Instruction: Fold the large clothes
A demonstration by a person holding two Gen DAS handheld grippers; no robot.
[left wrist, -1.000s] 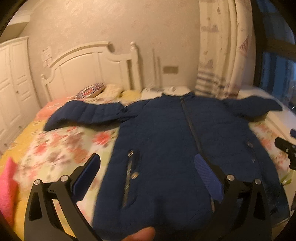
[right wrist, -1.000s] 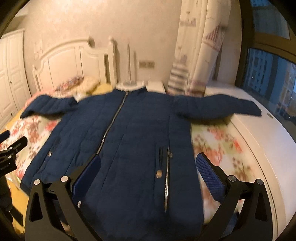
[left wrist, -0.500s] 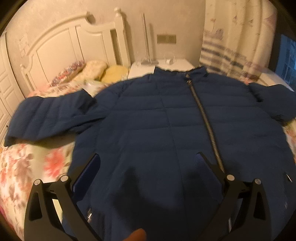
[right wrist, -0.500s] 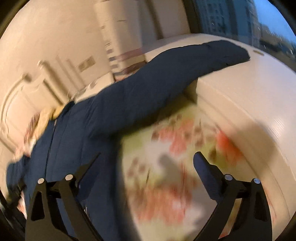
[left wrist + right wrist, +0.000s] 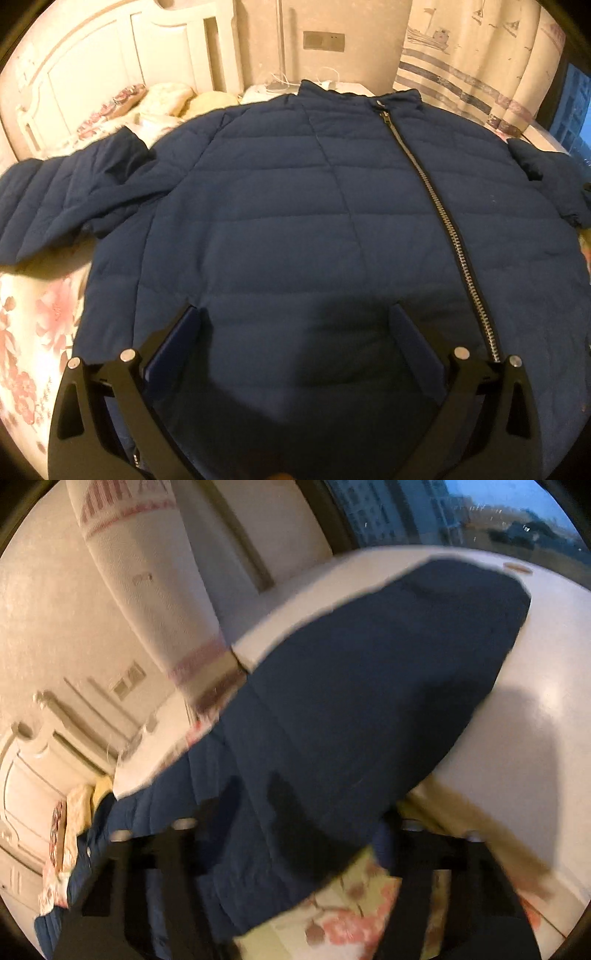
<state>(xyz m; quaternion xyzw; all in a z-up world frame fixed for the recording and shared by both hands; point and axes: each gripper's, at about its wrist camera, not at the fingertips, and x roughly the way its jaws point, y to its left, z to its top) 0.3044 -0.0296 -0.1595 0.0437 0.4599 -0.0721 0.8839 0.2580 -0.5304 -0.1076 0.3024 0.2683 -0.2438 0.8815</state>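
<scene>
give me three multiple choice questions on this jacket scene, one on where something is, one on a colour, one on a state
1. Where does the jacket lie?
A. spread flat on the floral bedspread
B. hung on the headboard
C. on the floor

2. What colour is the jacket?
A. red
B. dark blue
C. grey

3. How is the jacket's zipper?
A. open all the way
B. closed up to the collar
C. missing

Answers:
1. A, the left wrist view shows its body and one sleeve lying out over the flowered cover.
2. B, both views show dark blue quilted fabric.
3. B, the metal teeth run joined up to the pull at the collar.
</scene>
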